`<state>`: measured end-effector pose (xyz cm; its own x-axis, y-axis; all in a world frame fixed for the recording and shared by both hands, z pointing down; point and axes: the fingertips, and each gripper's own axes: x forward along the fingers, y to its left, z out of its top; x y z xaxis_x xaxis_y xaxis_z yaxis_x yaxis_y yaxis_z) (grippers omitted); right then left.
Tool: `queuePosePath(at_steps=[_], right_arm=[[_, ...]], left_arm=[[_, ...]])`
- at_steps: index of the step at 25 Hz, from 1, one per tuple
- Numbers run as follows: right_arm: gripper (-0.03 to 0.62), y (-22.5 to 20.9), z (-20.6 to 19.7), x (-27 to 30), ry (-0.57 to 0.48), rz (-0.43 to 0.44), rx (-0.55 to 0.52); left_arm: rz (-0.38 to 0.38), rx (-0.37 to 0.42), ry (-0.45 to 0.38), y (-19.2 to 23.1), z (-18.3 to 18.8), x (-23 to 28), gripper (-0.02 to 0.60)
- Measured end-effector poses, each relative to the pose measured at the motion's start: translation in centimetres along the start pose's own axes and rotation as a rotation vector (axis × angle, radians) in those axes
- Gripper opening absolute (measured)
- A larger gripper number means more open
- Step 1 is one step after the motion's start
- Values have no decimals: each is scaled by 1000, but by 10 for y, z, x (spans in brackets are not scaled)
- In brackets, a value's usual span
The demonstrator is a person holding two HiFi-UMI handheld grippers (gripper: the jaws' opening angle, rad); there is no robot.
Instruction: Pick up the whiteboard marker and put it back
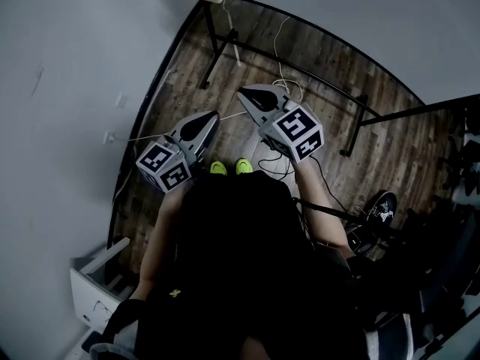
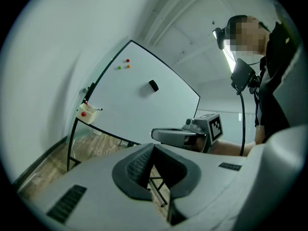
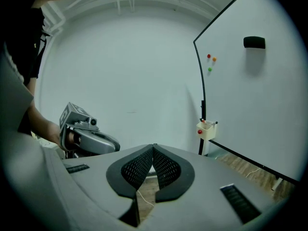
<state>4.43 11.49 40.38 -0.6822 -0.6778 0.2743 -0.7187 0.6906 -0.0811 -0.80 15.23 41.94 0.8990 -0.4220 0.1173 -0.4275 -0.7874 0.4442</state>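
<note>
Tools: grey two-jaw left tool (image 2: 154, 148) and right tool (image 3: 153, 147) are pressed together, empty, well apart from the black-framed whiteboard (image 3: 250, 105); thin dark marker (image 3: 215, 123) is apparently lodged in its cream corner box (image 3: 206, 131), presumably its store.

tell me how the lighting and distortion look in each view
Head view: dim, the person's dark top nearly black, the whiteboard with its lower edge bowed into an arc. Left gripper view: strong fisheye bends the whiteboard; a ceiling light glares beside the mosaic patch. Right gripper view: evenly lit, soft shadow under the black eraser.
</note>
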Motion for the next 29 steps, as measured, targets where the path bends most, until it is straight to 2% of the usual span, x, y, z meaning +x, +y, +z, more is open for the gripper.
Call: queuePosePath(at_steps=[10,29], right_arm=[[-3,21,14,18,-4,38,-26],[-3,21,22,22,-26,61,-12]], left_arm=[[10,24,3,6,8,-18,14],[6,49,-33,7,26,-15,14]])
